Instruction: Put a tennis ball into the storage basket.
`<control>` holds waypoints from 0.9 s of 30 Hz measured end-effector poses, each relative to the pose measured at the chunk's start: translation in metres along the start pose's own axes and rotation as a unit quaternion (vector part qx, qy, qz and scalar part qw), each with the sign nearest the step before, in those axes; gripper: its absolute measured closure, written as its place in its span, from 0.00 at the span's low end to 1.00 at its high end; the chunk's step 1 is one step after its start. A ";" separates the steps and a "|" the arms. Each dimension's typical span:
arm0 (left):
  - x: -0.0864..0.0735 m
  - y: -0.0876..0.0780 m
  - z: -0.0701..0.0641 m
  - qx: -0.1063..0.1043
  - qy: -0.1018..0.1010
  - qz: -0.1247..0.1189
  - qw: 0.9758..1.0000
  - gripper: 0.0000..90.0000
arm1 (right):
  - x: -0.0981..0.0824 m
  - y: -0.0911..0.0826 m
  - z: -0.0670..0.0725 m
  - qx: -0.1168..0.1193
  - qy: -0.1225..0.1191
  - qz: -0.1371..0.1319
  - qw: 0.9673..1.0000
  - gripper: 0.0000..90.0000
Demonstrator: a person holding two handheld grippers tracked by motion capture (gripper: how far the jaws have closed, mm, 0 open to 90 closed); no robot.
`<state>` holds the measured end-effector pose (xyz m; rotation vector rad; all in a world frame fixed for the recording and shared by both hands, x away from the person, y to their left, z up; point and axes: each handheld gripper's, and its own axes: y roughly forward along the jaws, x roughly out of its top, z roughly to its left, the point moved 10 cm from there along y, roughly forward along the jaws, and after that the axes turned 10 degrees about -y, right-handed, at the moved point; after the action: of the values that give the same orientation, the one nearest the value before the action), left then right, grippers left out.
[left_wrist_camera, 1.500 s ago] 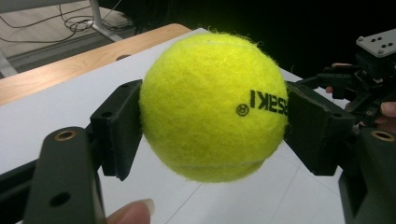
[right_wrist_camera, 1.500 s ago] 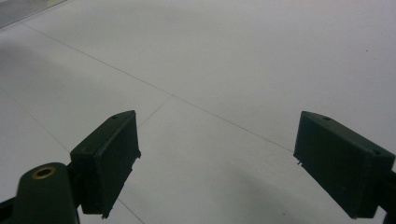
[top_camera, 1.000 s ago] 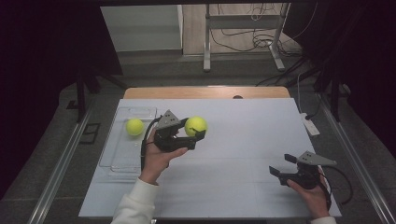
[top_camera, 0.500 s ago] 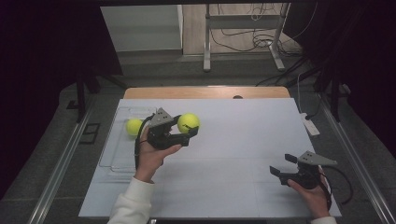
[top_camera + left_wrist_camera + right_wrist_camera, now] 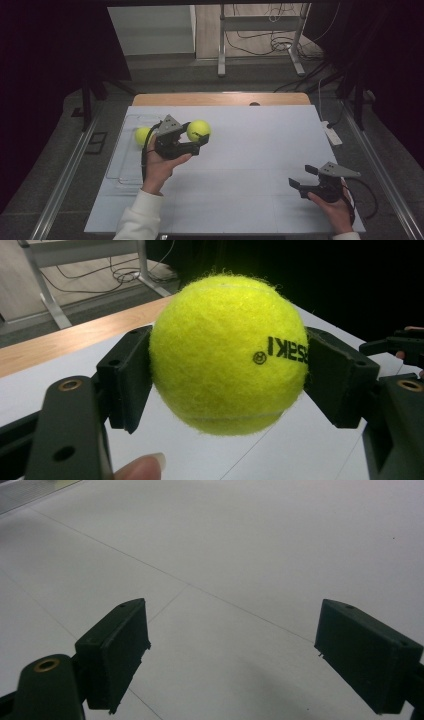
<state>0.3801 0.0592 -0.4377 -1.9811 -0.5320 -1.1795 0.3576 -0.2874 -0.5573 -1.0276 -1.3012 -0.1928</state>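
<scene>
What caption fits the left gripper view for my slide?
Left gripper clamps a yellow tennis ball above the white table.

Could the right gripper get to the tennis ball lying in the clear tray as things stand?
Probably not without a long reach: the right gripper, jaws open and empty, sits near the table's right corner, while that ball lies in the tray at the far left, behind the left gripper.
</scene>
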 end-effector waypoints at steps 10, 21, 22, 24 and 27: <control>0.002 -0.005 0.009 0.011 -0.008 -0.008 1.000 0.30 | 0.000 0.000 -0.001 -0.003 0.000 0.000 1.000 0.16; 0.003 -0.009 0.025 0.037 -0.012 -0.012 0.999 0.30 | -0.001 0.000 -0.001 -0.002 0.001 0.001 1.000 0.16; 0.004 -0.011 0.027 0.039 -0.014 -0.015 0.999 0.30 | -0.001 0.000 -0.001 -0.002 0.001 0.001 1.000 0.16; 0.004 -0.012 0.029 0.042 -0.016 -0.016 0.999 0.30 | -0.001 0.000 -0.001 -0.002 0.002 0.000 1.000 0.16; 0.004 -0.014 0.032 0.047 -0.019 -0.018 0.999 0.30 | -0.001 0.000 -0.001 -0.001 0.003 0.001 1.000 0.16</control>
<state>0.3906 0.0932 -0.4374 -1.9245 -0.6346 -1.1207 0.3584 -0.2886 -0.5585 -1.0299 -1.2952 -0.1955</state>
